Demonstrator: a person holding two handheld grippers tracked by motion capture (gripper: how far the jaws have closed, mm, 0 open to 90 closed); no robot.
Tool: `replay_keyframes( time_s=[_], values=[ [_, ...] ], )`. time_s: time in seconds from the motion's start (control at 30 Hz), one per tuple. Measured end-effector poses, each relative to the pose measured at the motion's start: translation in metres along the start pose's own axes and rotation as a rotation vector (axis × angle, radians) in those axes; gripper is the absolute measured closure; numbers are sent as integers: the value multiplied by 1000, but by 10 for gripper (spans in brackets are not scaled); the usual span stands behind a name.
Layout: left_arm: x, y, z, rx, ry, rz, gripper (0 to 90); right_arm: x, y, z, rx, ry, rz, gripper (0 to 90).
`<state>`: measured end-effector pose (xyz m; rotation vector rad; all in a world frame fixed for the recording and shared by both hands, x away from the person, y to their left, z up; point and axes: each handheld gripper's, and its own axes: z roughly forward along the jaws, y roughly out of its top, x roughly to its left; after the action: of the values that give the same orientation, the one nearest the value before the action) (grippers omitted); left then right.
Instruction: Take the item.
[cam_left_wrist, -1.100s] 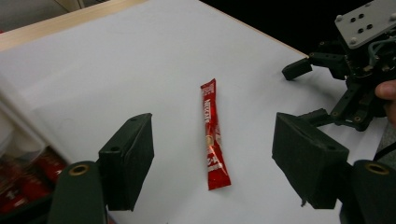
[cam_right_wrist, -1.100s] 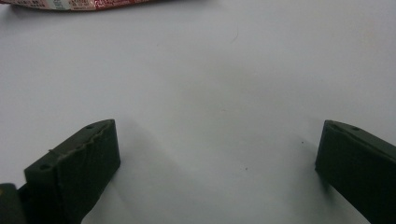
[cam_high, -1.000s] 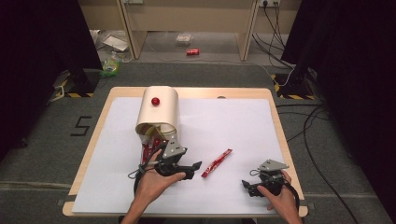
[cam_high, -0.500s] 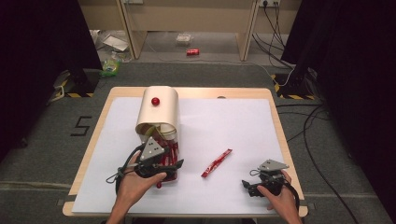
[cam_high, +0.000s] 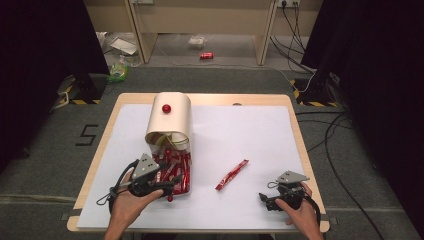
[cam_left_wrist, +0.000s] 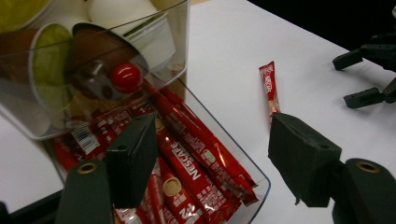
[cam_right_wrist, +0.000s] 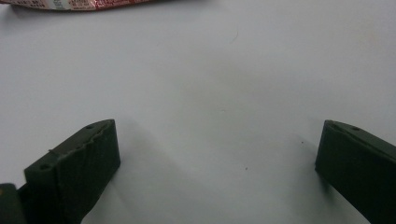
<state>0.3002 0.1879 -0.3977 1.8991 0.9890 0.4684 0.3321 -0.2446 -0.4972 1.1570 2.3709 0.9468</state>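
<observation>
A cream dispenser (cam_high: 167, 120) with a red knob (cam_high: 166, 108) on top stands at the table's left. In front of it lies a clear tray (cam_left_wrist: 261, 179) full of red coffee sachets (cam_high: 172, 167). My left gripper (cam_high: 170, 187) stands open at the tray's front corner. In the left gripper view (cam_left_wrist: 210, 126) one jaw hangs over the sachets (cam_left_wrist: 187, 154) and the other outside the tray wall, touching nothing. A clear bin (cam_left_wrist: 93, 60) of coffee capsules sits above the tray. One loose sachet (cam_high: 232, 174) lies mid-table. My right gripper (cam_high: 265, 201) rests open and empty on the white sheet (cam_right_wrist: 217, 126).
The white sheet (cam_high: 240, 130) covers most of the wooden table (cam_high: 295, 125). The loose sachet (cam_left_wrist: 270, 86) lies between the tray and the right gripper (cam_left_wrist: 369, 70); its edge shows at the top of the right gripper view (cam_right_wrist: 79, 3). Cables and litter lie on the floor beyond.
My left hand has carried its gripper leftwards, from near the loose sachet to the front of the tray. The right gripper has stayed put.
</observation>
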Motion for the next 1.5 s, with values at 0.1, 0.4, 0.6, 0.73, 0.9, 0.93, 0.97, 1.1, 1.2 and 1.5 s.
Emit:
replay_keyframes(
  time_s=[0.1,0.4,0.6,0.73,0.9,0.93,0.97,1.1,1.2,1.5],
  values=[
    [3,-4,-6,-7,17,14,323,0,0,0,0,0,0,3],
    [14,-23,-18,-12,60,0,322,0,0,0,0,1,1,3],
    [19,-34,-26,-12,86,-5,322,0,0,0,0,0,0,3],
    [21,-40,-30,-23,99,-17,322,0,0,0,1,-1,0,3],
    [22,-45,-31,-20,107,-23,320,0,0,0,1,-1,1,3],
    [23,-45,-32,-21,108,-24,320,0,0,0,1,-1,0,3],
    [23,-46,-32,-21,109,-22,320,0,0,0,1,-1,0,3],
    [24,-50,-34,-20,111,-26,318,0,0,0,1,0,3,3],
    [24,-52,-35,-19,115,-28,317,0,0,0,1,0,1,3],
    [25,-60,-38,-24,121,-42,312,0,0,0,0,0,1,3]
  ],
)
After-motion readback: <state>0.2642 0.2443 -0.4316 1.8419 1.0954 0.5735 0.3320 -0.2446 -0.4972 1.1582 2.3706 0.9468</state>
